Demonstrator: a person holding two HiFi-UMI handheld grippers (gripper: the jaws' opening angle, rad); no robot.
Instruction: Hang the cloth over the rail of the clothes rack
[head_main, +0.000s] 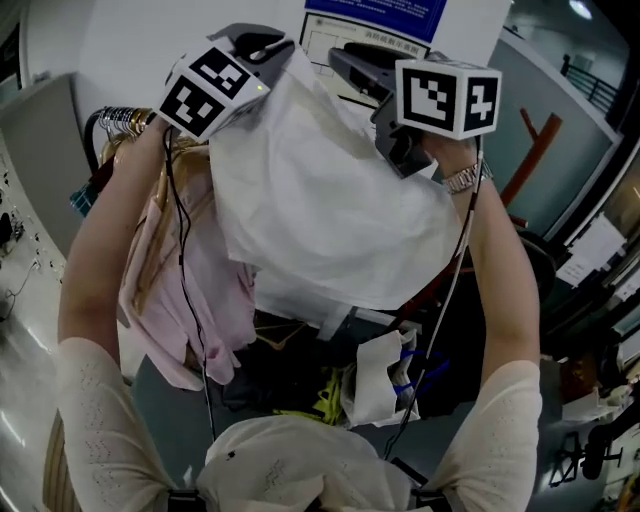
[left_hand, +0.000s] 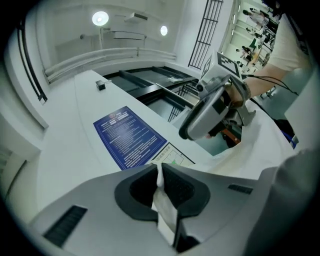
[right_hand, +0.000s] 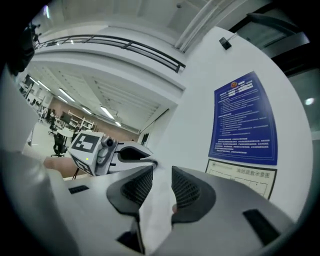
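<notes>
The white cloth (head_main: 320, 200) is held up in front of the person, spread between the two grippers and hanging in loose folds above the clothes rack (head_main: 97, 128), where pink garments (head_main: 190, 290) hang at the left. The left gripper (left_hand: 160, 175) has its jaws together on a pinch of the cloth's top edge, and a strip of fabric runs down between them. The right gripper (right_hand: 159, 182) has its jaws apart, with the cloth passing loosely through the gap rather than pressed by the pads. The cloth looks thin, light and quite limp. It creases and sags wherever it is unsupported, so it will likely drape easily over a rail but also slide off if the two sides hang unevenly. The best hold is probably along the top hem, near each upper corner, so the sheet stays spread. With only the left side firmly pinched, the right corner may well droop or slip before the cloth reaches the rail.
</notes>
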